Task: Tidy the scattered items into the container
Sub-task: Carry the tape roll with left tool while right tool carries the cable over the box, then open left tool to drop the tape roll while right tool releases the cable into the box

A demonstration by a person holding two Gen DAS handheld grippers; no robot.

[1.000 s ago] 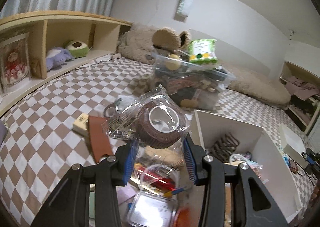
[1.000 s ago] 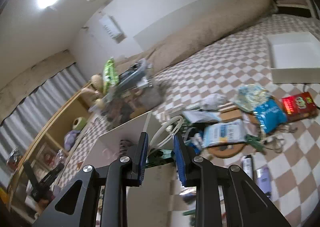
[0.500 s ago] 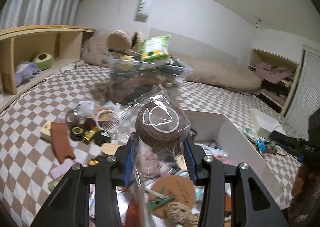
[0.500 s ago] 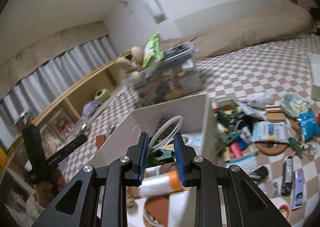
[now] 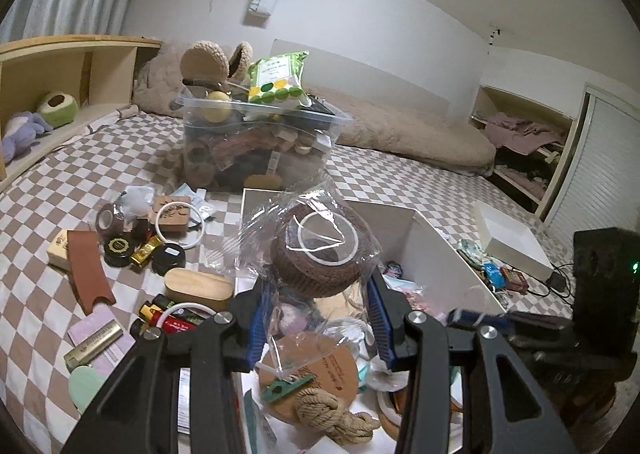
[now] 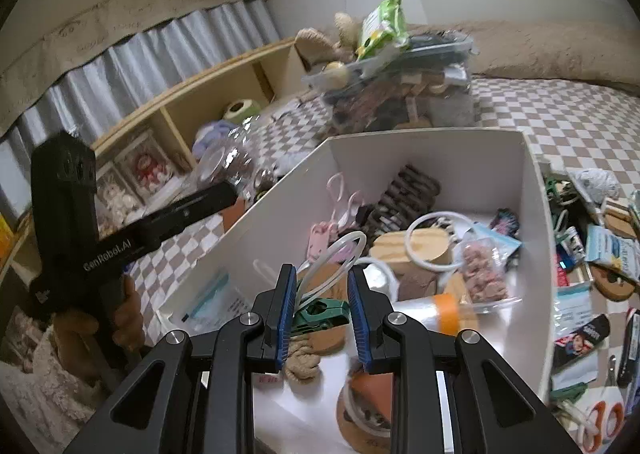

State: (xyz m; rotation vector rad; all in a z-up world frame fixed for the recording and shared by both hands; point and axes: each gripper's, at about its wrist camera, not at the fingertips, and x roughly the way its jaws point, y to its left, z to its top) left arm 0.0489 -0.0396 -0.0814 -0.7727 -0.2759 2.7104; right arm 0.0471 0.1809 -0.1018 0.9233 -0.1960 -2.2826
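My left gripper [image 5: 322, 314] is shut on a brown tape roll in a clear plastic bag [image 5: 316, 258], held above the near left part of the white box [image 5: 424, 238]. My right gripper [image 6: 322, 310] is shut on a green clip [image 6: 320, 312] with a white ring [image 6: 334, 264] sticking up from it, over the near end of the white box [image 6: 460, 158]. The box holds several items: wooden discs, rings, a rope knot, small packets. In the right wrist view the left gripper [image 6: 224, 190] shows at the left, held by a hand [image 6: 124, 314].
Scattered items [image 5: 132, 254] lie on the checkered cover left of the box, and others [image 6: 592, 254] lie to its right. A full clear plastic bin [image 5: 256, 142] stands behind the box. A wooden shelf [image 5: 60, 66] runs along the left. A white lid [image 5: 508, 238] lies far right.
The right gripper swung with the clip and ring from beside the scattered items to above the box's inside. The left gripper carried the bagged roll rightwards over the box's edge.
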